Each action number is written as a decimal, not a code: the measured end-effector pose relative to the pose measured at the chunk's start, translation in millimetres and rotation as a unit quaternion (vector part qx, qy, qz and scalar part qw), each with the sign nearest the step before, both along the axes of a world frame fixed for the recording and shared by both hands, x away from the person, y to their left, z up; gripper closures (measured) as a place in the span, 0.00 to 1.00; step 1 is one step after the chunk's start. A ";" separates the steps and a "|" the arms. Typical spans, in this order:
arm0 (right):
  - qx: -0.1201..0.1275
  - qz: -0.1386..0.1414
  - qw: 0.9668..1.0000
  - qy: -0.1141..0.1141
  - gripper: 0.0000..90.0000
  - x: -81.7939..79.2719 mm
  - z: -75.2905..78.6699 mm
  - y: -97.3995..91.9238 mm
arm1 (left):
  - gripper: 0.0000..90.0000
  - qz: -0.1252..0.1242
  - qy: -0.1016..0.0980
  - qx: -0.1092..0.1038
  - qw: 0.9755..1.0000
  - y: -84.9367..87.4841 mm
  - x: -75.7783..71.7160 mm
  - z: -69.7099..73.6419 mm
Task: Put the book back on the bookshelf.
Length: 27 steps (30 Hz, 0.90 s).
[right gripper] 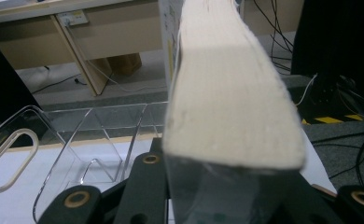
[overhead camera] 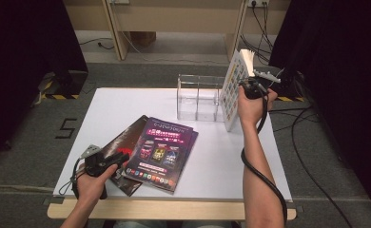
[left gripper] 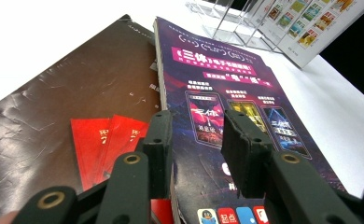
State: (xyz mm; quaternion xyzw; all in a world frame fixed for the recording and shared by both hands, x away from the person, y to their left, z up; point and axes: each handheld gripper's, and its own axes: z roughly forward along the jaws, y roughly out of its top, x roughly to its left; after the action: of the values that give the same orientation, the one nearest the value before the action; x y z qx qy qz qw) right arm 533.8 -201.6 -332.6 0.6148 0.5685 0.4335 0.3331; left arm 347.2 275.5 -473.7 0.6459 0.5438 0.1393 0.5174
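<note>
Item 1, left gripper [overhead camera: 122, 158]: jaws stand part open with nothing between them, hovering low over the near-left stack on the white bench [overhead camera: 221, 161]

Item 2, purple magazine [left gripper: 227, 107]: lies flat directly ahead of and under the left gripper, its edge lapping a dark brown magazine [left gripper: 54, 116] just to that gripper's left. Glossy cover, thin, floppy; judged light and slippery, liable to slide rather than lift. Best taken at a free edge or corner, where one jaw can get underneath

Item 3, right gripper [right gripper: 227, 172]: jaws closed onto the thick book [right gripper: 231, 93], which fills the gap between them. No earlier picture bears on it

Item 4, thick book: held upright on its lower edge on the bench, cover with rows of small coloured pictures facing the person's left, cream page block toward the right gripper. Judged heavy and stiff across the spine but loose at the fore-edge; pages may fan or sag if pinched there alone. A hold low and near the spine, covers squeezed together, seems safest

Item 5, clear acrylic holder [overhead camera: 198, 97]: just left of and beyond the right gripper, touching or nearly touching the book; divided compartments, rigid, likely to skid if nudged
</note>
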 end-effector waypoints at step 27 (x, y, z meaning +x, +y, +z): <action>-0.006 0.018 1.000 -0.003 0.66 -33.0 5.5 -11.5 | 0.62 -0.002 0.007 0.008 1.000 -7.4 -0.6 -1.2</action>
State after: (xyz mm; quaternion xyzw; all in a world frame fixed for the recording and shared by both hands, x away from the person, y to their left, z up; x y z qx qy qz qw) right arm 500.9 -213.1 -327.1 0.6015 0.5810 0.4379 0.3301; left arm 346.6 268.1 -474.9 0.6518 0.5449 0.1384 0.5089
